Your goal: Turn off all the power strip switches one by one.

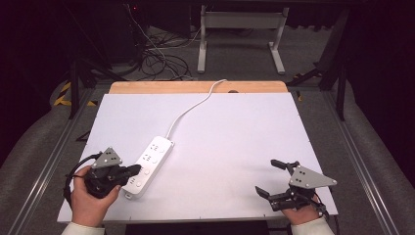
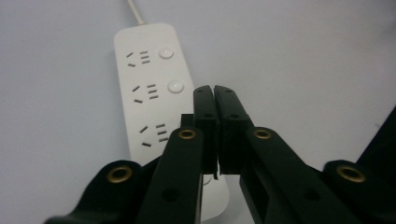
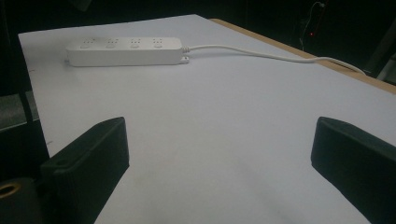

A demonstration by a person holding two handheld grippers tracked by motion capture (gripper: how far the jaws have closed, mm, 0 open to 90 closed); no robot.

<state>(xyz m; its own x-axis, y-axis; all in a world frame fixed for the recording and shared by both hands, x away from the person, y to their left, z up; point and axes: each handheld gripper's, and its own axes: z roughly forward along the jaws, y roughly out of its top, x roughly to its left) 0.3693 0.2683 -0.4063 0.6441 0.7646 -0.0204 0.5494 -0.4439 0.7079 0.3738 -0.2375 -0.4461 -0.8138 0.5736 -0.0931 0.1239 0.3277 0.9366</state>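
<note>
Tabletop [image 1: 235, 147], white and flat, takes up the middle of the high view, with a strip of bare wood along its far edge. A white power strip [image 1: 149, 166] lies at a slant in the lower left of the frame, and its white cord [image 1: 188, 110] curves up toward the top centre, running off the far edge. At the lower left, a hand [image 1: 88, 200] holds the left gripper [image 1: 136, 170], whose black jaws are pressed together with the tip over the near part of the power strip. At the lower right, the other hand [image 1: 301, 215] holds the right gripper [image 1: 269, 177], jaws spread wide apart over bare table, well apart from the strip.

In the left gripper view, the power strip [image 2: 154, 93] runs from the upper left down to the lower centre of the frame. Sets of socket slots and round buttons show along it. The left gripper [image 2: 215, 93] rises from the bottom, its two black jaws together with only a thin seam between them, in front of the strip's right edge beside a button.

In the right gripper view, the power strip [image 3: 123, 50] lies across the upper left of the frame, its cord [image 3: 275, 57] trailing toward the right edge. The two jaws of the right gripper [image 3: 219, 140] stand far apart at the lower left and lower right, with nothing but white table between them.
</note>
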